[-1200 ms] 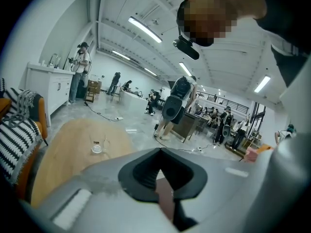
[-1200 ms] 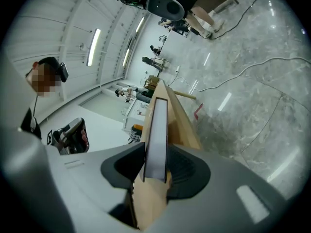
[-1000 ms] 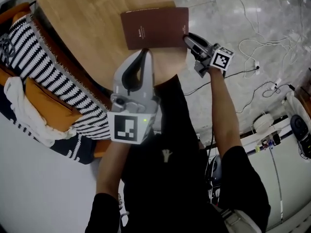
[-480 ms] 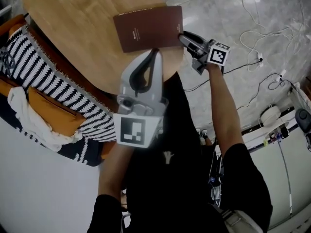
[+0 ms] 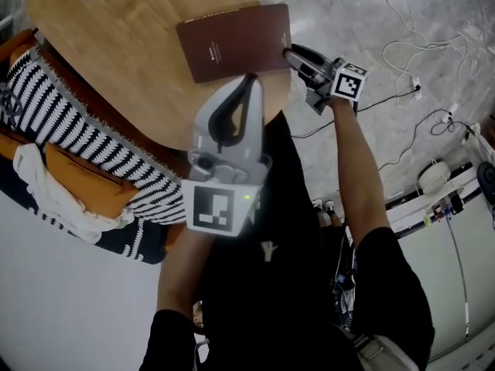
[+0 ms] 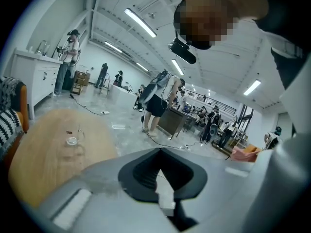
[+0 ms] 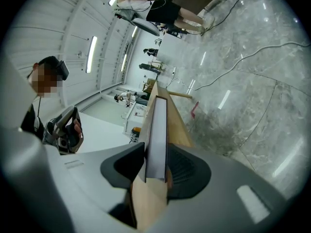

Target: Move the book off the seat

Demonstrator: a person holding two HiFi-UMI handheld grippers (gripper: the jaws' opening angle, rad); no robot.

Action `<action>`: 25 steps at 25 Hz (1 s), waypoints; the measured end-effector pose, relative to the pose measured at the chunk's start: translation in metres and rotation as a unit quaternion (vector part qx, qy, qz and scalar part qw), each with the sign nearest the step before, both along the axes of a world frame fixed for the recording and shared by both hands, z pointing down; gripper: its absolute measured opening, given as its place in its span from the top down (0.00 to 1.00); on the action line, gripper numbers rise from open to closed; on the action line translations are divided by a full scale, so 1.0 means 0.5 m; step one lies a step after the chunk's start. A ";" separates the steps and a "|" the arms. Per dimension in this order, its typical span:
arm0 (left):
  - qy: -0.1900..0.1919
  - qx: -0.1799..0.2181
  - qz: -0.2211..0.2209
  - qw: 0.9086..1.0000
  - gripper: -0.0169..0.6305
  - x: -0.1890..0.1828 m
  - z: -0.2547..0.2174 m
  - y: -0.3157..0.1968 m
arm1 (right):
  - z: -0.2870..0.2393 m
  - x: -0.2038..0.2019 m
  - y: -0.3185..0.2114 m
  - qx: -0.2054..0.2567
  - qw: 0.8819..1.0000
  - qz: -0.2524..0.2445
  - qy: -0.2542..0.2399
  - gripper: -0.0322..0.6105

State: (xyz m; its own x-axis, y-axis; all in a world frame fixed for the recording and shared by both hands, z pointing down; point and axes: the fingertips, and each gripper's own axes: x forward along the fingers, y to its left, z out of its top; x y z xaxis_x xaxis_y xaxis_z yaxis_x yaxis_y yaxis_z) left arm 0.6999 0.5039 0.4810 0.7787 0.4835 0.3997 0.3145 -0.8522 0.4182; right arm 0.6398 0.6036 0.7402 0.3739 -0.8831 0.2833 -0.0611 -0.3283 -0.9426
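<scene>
A dark brown book lies flat on the round wooden table, with its right edge at the table's rim. My right gripper is at that edge. In the right gripper view the book's white page edge stands between the two jaws, with the table's wood right beside it. That right gripper is shut on the book. My left gripper hangs over the table's near rim, below the book and apart from it. Its fingers meet at the tips with nothing in them, which the left gripper view confirms.
An orange sofa with a black-and-white striped blanket runs along the table's left side. Cables trail over the grey marble floor to the right. A small glass object sits further out on the table. Several people stand far off in the hall.
My left gripper has moved right and a little closer to the table's rim. The book and my right gripper have stayed together at the table's edge.
</scene>
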 end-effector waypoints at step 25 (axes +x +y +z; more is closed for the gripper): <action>-0.003 0.002 -0.012 1.000 0.96 -0.007 0.008 -0.006 | -0.059 -0.022 0.023 -0.032 0.999 0.000 0.016 0.62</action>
State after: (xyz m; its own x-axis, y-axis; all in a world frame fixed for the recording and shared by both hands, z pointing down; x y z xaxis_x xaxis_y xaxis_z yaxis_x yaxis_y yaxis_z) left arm 0.6965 0.5011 0.4848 0.7879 0.4631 0.4058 0.2919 -0.8613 0.4159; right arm 0.6288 0.6152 0.7107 0.3848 -0.8632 0.3269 -0.0911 -0.3879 -0.9172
